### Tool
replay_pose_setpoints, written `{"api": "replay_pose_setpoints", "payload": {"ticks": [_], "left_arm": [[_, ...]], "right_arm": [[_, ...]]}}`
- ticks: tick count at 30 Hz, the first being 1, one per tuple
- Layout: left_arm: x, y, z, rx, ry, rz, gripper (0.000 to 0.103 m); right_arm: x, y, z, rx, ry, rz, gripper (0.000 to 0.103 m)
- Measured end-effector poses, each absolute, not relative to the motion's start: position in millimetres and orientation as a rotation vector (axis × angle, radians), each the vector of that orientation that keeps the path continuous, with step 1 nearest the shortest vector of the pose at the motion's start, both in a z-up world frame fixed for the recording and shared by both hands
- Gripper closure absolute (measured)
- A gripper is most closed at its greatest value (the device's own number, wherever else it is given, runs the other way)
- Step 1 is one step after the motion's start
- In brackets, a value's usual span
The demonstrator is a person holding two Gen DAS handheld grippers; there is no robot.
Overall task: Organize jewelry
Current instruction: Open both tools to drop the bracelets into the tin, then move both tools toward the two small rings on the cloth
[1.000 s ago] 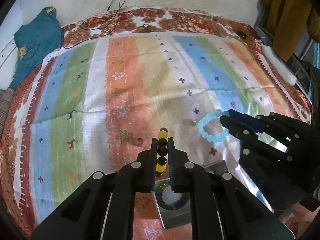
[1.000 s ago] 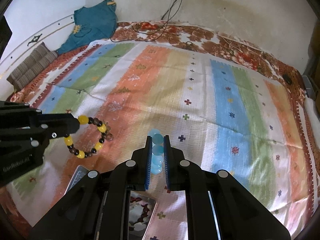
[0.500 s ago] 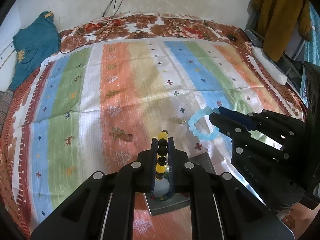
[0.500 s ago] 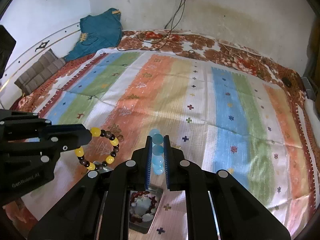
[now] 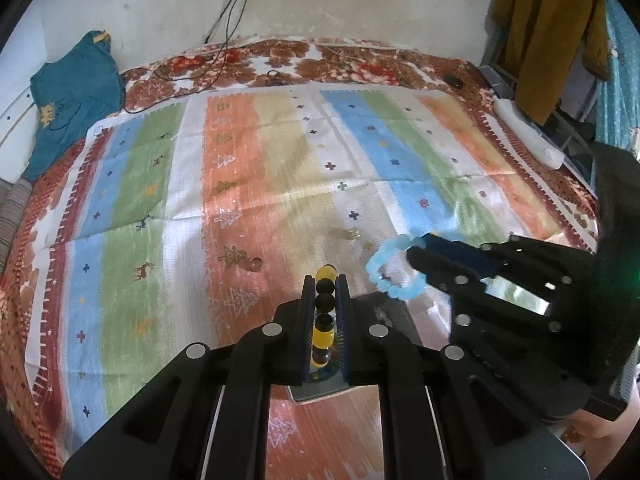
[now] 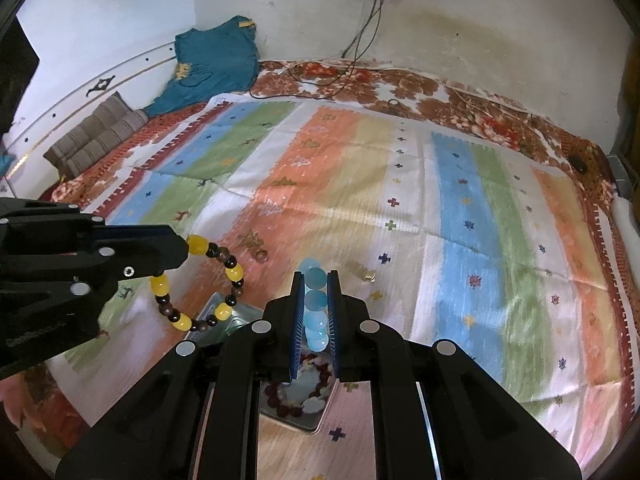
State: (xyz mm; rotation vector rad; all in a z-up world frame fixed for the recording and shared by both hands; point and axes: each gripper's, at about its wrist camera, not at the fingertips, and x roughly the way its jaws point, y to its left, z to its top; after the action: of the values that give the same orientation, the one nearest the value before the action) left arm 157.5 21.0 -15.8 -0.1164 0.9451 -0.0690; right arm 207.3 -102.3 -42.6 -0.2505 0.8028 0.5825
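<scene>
My left gripper [image 5: 325,280] is shut on a yellow and dark bead bracelet [image 5: 324,320], held above the striped cloth; the bracelet also shows in the right wrist view [image 6: 200,284]. My right gripper [image 6: 316,280] is shut on a pale blue bead bracelet [image 6: 315,312], which also shows in the left wrist view [image 5: 390,270]. A metal tray [image 6: 312,420] with several bead bracelets lies right below the right gripper. Part of a tray [image 5: 320,390] shows under the left gripper's fingers.
A striped patterned cloth [image 5: 280,184] covers the bed. A small ring [image 5: 254,265] and a small gold piece [image 5: 353,234] lie on it. A teal garment [image 5: 72,96] lies at the far left, cables [image 5: 224,40] run along the back wall, and clothes [image 5: 548,32] hang at right.
Both grippers have lifted and drawn back with their bracelets still held. The trays have slid lower in view, under the fingers.
</scene>
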Motion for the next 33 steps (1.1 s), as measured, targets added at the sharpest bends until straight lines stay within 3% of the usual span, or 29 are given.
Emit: {"api": "replay_pose_setpoints", "payload": {"ticks": [17, 20, 24, 33], "left_arm": [[133, 17, -19, -0.125, 0.948, -0.05, 0.089], [133, 21, -19, -0.136, 0.948, -0.041, 0.082], [136, 26, -25, -0.141, 0.963, -0.026, 0.073], [146, 42, -41, -0.154, 1.008, 0.03, 0.059]], "right_arm": [[191, -114, -49, -0.249, 0.837, 0.558, 0.091], [196, -118, -52, -0.242, 0.854, 0.539, 0.091], [203, -122, -57, -0.227, 0.876, 0.525, 0.074], [221, -124, -67, -0.218, 0.914, 0.488, 0.074]]}}
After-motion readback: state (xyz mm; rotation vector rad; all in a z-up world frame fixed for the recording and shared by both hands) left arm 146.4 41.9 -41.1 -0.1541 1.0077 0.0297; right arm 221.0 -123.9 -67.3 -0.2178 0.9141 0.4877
